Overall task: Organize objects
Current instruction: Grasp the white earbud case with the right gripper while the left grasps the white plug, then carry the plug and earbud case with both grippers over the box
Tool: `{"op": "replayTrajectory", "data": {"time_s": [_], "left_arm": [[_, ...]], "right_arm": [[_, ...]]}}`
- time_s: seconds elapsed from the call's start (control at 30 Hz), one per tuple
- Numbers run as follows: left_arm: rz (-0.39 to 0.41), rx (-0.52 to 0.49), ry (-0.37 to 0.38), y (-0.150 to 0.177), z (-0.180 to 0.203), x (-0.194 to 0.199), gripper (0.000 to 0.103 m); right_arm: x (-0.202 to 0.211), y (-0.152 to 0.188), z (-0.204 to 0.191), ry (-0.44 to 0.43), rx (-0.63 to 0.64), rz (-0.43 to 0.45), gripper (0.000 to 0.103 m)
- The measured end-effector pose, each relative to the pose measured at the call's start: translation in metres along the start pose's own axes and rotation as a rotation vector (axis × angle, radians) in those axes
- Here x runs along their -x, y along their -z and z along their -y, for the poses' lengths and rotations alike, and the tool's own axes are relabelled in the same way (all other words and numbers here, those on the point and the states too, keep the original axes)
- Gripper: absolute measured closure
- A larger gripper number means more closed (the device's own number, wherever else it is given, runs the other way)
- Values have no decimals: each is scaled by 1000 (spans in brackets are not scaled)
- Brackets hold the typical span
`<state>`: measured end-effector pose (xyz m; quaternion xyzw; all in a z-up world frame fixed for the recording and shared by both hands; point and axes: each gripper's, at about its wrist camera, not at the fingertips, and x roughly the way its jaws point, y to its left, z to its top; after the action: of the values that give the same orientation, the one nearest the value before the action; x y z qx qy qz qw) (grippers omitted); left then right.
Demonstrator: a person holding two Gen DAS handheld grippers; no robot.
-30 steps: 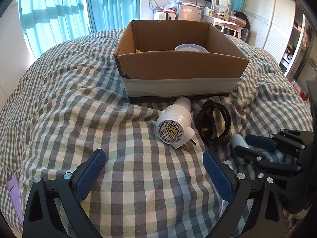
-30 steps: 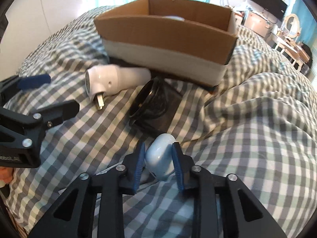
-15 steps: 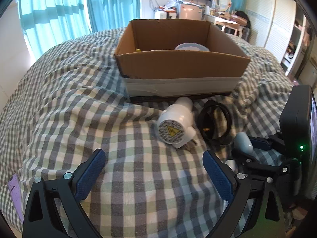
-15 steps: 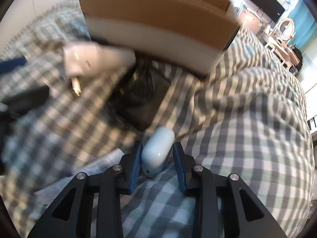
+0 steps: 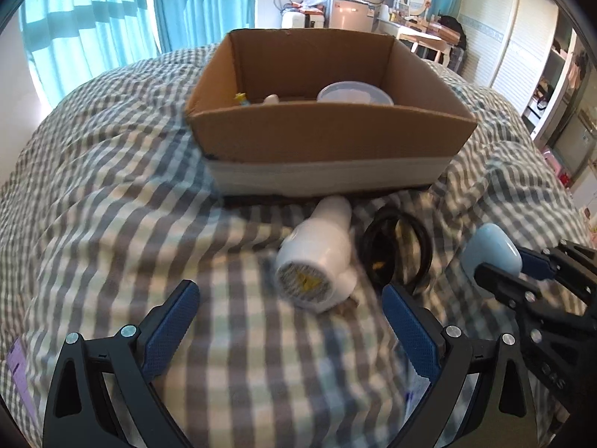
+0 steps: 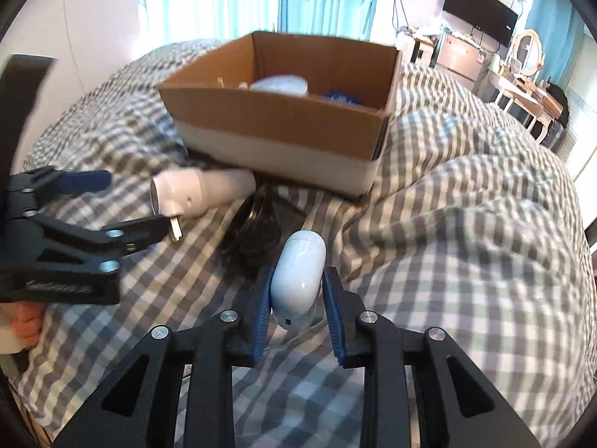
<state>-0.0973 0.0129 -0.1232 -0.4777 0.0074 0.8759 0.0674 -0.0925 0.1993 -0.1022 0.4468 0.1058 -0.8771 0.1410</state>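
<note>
Checked cloth covers the bed (image 5: pixel 112 194), and it is soft and lumpy. On it sits the box (image 5: pixel 328 138), made of brown card with a pale band low down. We want to put loose things into this box.

Our right gripper (image 6: pixel 296 311) is closed on the case (image 6: pixel 298 276), a small, smooth, pale blue one. Both pads press its sides, and most of it sticks out past the tips. It is up off the bed, near the box but not over it yet.

Our left gripper (image 5: pixel 289 321) is wide open and holds nothing. It hovers low over the bed, and the plug (image 5: pixel 317 265) lies just ahead of it, with the black cable (image 5: pixel 397 250) coiled beside that. Both lie close to the front wall of the box.

We think the case could slip. It is round and shiny, and the pads grip only its lower part, so a quick swing could twist it loose. It could also bump the box wall if we carry it too low. Our two grippers are close together, so they might knock each other.

From the left view we see a round lid (image 5: pixel 354 93) and a small yellow thing (image 5: pixel 240 99) in the box. From the right view we also see something blue (image 6: pixel 341 98) in the far corner, which the left view hides. Only the right view shows the plug's metal pins (image 6: pixel 175 229).
</note>
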Motion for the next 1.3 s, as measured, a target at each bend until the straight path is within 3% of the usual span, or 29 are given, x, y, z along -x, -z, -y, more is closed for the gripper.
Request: {"op": "replayTrajectory", "data": {"time_s": [0.03, 0.2, 0.4, 0.7, 0.77, 0.83, 1.0, 1.3], "left_arm": [[-2, -7, 2, -4, 3, -3, 5], [-41, -46, 4, -14, 14, -22, 34], [-87, -74, -12, -19, 21, -41, 53], [-36, -45, -16, -8, 16, -16, 53], [-14, -24, -19, -3, 12, -5, 53], [8, -6, -24, -1, 6, 5, 53], [43, 16, -46, 3, -5, 21, 53], [44, 36, -15, 2, -11, 19, 53]], "right_arm": [[1, -1, 2, -1, -3, 4, 77], [0, 7, 16, -44, -61, 3, 78], [-1, 10, 14, -62, -64, 7, 82], [-12, 14, 9, -94, -35, -39, 81], [-19, 13, 4, -112, -14, -61, 60], [-27, 11, 0, -109, -2, -81, 50], [-56, 2, -10, -100, 28, -166, 49], [-79, -1, -12, -41, 41, -242, 48]]}}
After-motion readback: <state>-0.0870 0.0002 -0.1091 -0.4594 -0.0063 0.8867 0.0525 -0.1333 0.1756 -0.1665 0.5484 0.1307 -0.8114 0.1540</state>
